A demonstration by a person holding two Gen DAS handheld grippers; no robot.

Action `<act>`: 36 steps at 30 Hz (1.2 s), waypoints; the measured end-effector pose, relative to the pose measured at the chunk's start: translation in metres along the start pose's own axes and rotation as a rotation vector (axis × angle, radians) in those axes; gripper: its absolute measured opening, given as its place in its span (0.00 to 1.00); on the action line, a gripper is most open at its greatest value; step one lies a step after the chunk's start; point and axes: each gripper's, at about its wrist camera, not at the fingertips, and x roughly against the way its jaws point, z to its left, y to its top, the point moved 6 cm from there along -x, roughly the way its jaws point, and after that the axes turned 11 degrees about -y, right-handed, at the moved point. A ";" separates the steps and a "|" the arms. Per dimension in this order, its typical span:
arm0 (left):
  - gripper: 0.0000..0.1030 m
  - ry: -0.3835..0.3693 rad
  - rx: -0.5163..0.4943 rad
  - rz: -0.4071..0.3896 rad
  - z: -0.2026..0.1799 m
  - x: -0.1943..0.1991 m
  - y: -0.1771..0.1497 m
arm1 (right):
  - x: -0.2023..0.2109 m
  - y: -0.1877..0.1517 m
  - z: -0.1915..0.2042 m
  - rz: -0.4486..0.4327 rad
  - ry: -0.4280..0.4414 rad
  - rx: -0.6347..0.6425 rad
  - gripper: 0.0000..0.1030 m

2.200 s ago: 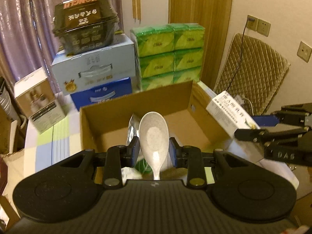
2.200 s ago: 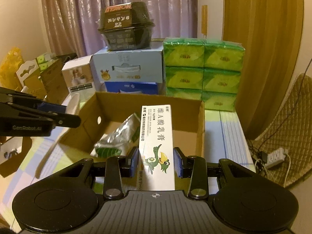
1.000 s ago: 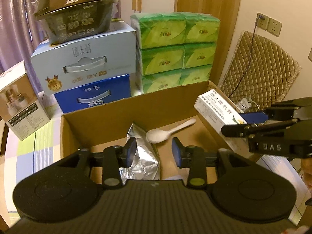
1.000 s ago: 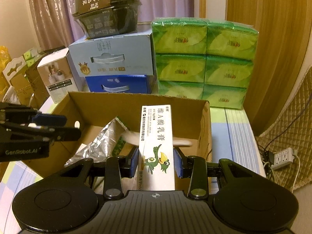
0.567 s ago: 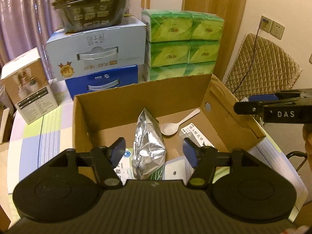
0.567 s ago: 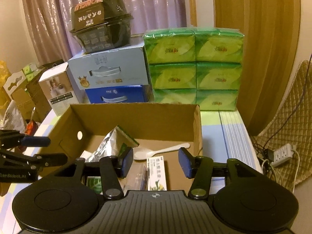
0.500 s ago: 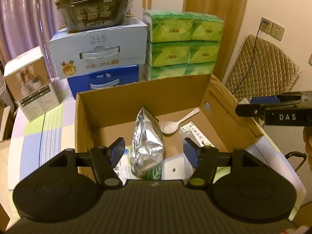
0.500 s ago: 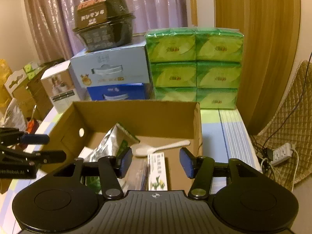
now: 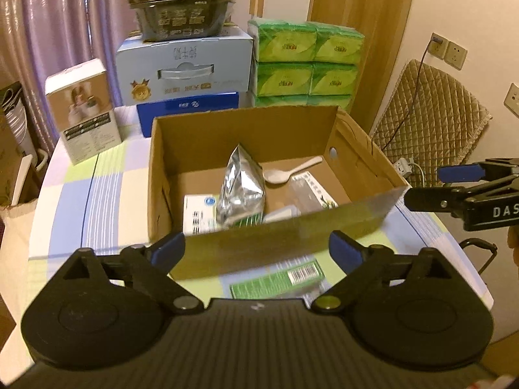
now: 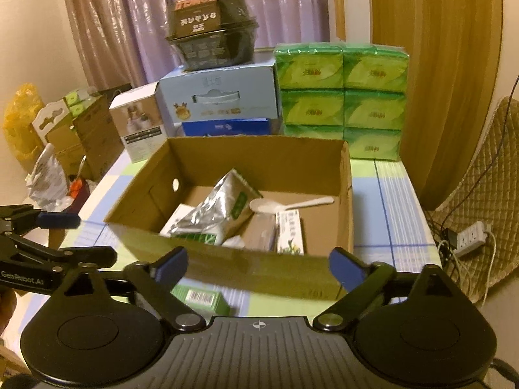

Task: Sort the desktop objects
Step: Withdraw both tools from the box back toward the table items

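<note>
The left gripper (image 9: 258, 250) is held level in front of the cardboard box (image 9: 282, 233), with its two blue-tipped fingers spread wide and nothing caught between them; the near wall of the box is framed in the gap. The right gripper (image 10: 258, 265) is held in the same way, also before the near wall of the box, its fingers spread wide and empty. From the left wrist view the right gripper (image 9: 467, 191) is seen beside the right wall of the box, pointed leftward toward it; from the right wrist view the left gripper (image 10: 48, 240) is seen beside the left wall of the box, pointed rightward. Inside the box a silver foil bag (image 9: 241, 188) is propped near the middle, a white spoon (image 9: 290, 172) is laid behind it toward the far right corner, a long white carton (image 10: 289, 231) is laid to the right of the bag, and a white and blue packet (image 9: 198, 215) is laid flat to the left of the bag. A green packet (image 9: 277, 280) with a barcode is left on the checked tablecloth (image 9: 97, 201) just in front of the box, outside it. Behind the box, stacked green tissue packs (image 9: 305, 64) and a pale blue carton (image 9: 185, 68) are seen.
</note>
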 end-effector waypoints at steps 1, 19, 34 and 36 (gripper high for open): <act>0.96 0.004 0.001 -0.003 -0.001 0.004 -0.004 | 0.004 -0.003 0.001 -0.001 -0.001 0.004 0.95; 0.99 0.103 -0.016 0.033 -0.018 0.055 -0.086 | 0.054 -0.073 -0.008 0.040 -0.002 -0.009 0.98; 0.99 0.119 0.025 0.071 -0.029 0.057 -0.132 | 0.066 -0.113 -0.001 0.075 0.018 -0.031 0.98; 0.99 0.115 0.027 0.071 -0.030 0.056 -0.132 | 0.067 -0.115 0.001 0.078 0.019 -0.026 0.98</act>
